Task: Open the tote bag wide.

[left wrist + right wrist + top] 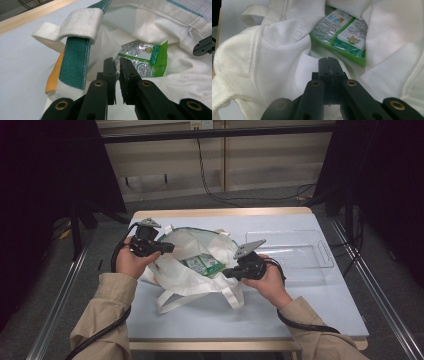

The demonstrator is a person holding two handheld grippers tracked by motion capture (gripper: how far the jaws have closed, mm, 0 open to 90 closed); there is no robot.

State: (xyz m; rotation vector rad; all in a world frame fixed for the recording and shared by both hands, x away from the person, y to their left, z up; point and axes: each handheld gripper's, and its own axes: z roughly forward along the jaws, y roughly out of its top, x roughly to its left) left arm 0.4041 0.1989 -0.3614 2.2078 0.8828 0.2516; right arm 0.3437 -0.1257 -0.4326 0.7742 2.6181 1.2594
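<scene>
Gaping between both pressed-together tongs point(169, 248) point(226, 272), the woven white tote point(192, 285) cradles a glossy green packet point(202, 264).

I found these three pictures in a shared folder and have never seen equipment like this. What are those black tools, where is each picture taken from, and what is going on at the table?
A person sits at a table and holds a hand-operated two-jaw gripper in each hand. The high view looks down from above. The other two come from cameras riding on each gripper, looking along its black jaws.

A white cloth tote bag with a green stripe lies on the table, its mouth spread open. Inside is a green snack packet. A clear plastic tray stands to the right.

The left gripper and right gripper each sit at one side of the bag's opening. Both have their jaws closed. Whether they pinch the cloth is hard to tell.
</scene>
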